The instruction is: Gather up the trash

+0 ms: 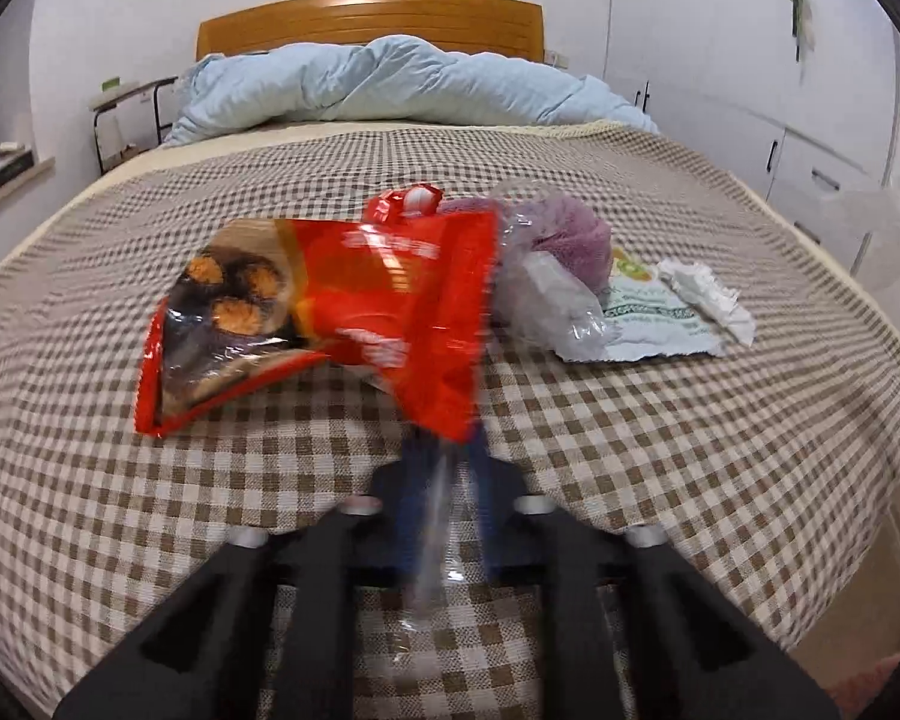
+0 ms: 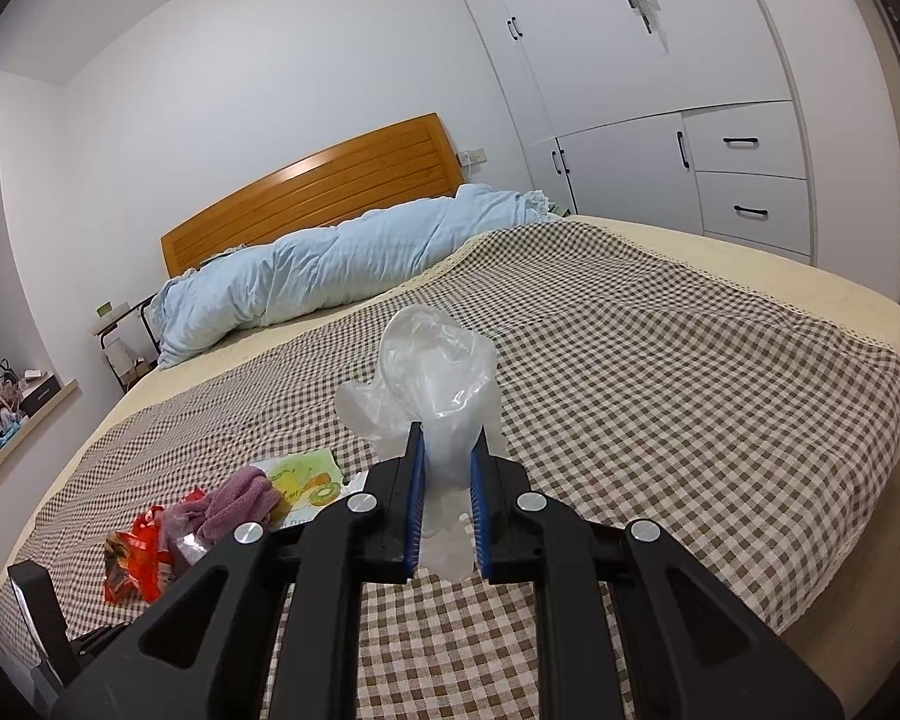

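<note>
1. My left gripper (image 1: 444, 450): jaws closed tight on the lower corner of the red snack wrapper (image 1: 354, 306), which is blurred where the pads pinch it. A clear strip of plastic trails back between the fingers toward the camera.

2. Red snack wrapper: lifted at the pinched corner, the rest spreading to 10 o'clock from my left gripper over the checked bedspread (image 1: 660, 450). Printed biscuits show on its left part.

3. My right gripper (image 2: 447, 468): jaws clamped on a clear plastic bag (image 2: 432, 372), which stands up in a crumpled bunch above the blue pads (image 2: 417, 480).

4. Remaining trash, left view, at 1 o'clock from the left gripper, just past the red wrapper: a clear plastic wrapper (image 1: 546, 294), touching a purple cloth (image 1: 576, 234) behind it; beside these a white-and-green printed packet (image 1: 648, 312) lying flat, with a crumpled white paper (image 1: 708, 294) on its right edge. A small red scrap (image 1: 405, 204) shows above the wrapper's top edge.

5. Same heap, right view: at 9 o'clock from my right gripper, near the bed's edge.

6. Far: light blue duvet (image 1: 390, 84) bunched along the wooden headboard (image 1: 366, 21) at 12 o'clock; white wardrobe (image 2: 690, 120) at 2 o'clock.
</note>
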A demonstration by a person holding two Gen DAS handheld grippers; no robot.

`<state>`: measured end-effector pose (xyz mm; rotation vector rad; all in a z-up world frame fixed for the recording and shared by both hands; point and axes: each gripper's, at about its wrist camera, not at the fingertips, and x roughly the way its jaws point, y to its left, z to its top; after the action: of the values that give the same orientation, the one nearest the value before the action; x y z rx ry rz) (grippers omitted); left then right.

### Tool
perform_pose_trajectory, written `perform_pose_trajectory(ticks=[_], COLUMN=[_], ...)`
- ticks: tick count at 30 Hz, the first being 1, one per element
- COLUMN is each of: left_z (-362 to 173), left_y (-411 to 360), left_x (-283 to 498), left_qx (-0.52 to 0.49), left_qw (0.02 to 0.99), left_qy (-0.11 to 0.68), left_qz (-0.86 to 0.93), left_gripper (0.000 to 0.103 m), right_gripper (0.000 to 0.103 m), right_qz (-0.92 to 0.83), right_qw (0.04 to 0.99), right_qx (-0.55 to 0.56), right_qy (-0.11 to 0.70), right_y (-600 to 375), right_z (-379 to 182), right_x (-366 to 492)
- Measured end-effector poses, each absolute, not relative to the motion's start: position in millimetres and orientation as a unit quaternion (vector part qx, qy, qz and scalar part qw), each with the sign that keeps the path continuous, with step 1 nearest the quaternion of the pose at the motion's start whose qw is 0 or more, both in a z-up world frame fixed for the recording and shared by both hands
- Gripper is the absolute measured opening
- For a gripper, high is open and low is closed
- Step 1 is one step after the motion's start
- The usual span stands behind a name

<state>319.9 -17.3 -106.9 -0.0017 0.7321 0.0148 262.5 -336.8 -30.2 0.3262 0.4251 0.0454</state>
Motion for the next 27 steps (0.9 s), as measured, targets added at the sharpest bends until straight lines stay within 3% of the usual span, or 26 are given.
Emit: perform_pose_trajectory(ticks=[27], left_z=[-49.5], left_y=[-8.5], left_x=[211.0], left_qx=[-0.035], left_qw=[0.945], left_qy=[0.322], left_qz=[-0.044], left_gripper=[0.002], right_gripper=[0.014], right_qz=[0.070], right_qw=[0.972], right_qx=[0.137], right_qy=[0.177], right_y=[-318.1], right_z=[-0.8], right_x=[223.0])
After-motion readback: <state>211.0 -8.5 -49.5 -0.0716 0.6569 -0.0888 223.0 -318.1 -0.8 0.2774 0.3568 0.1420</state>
